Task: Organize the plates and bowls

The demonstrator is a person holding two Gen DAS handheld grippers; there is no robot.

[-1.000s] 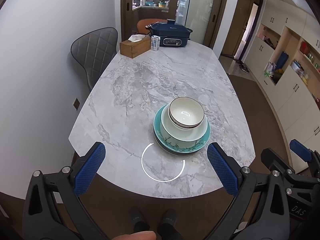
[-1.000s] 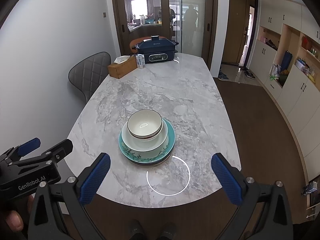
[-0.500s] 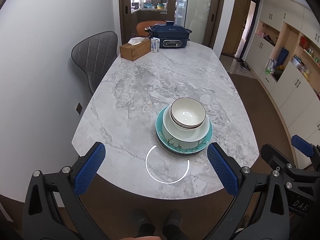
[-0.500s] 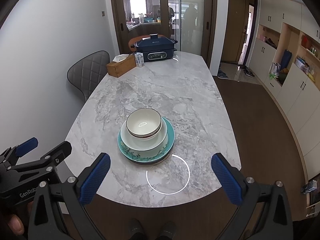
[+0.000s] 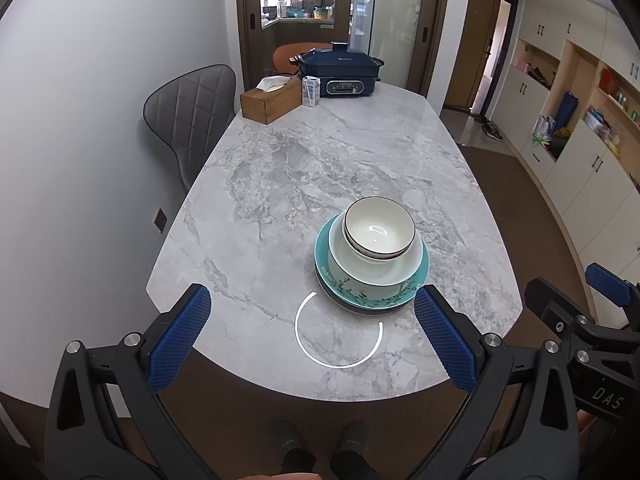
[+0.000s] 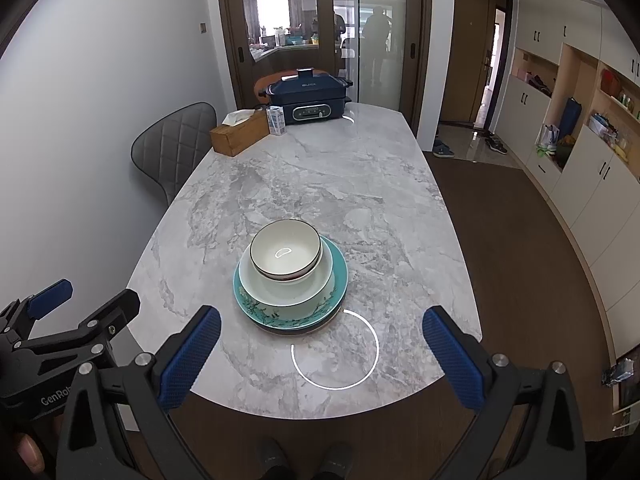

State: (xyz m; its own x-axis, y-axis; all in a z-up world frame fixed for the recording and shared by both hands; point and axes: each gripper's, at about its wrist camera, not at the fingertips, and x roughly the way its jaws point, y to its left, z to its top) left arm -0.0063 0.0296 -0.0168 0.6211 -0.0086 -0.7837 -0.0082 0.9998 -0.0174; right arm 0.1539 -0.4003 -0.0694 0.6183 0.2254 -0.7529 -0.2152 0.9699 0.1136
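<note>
Both the left gripper (image 5: 312,336) and the right gripper (image 6: 320,354) hang back from the marble surface (image 5: 320,168) with jaws spread wide, holding nothing. The risk, I judge, is a careless nudge: the dark-rimmed bowl (image 5: 379,227) sits off-centre in the white bowl (image 5: 374,270), so it could slide. Both rest on the teal floral plate (image 5: 370,296), lower centre-right of the left wrist view, near the surface's front edge.

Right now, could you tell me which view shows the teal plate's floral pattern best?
The right wrist view: the teal plate sits near centre there, with its patterned near rim showing in a broad arc below the bowls. The left wrist view shows the plate too, but the right finger covers its near right edge.
</note>
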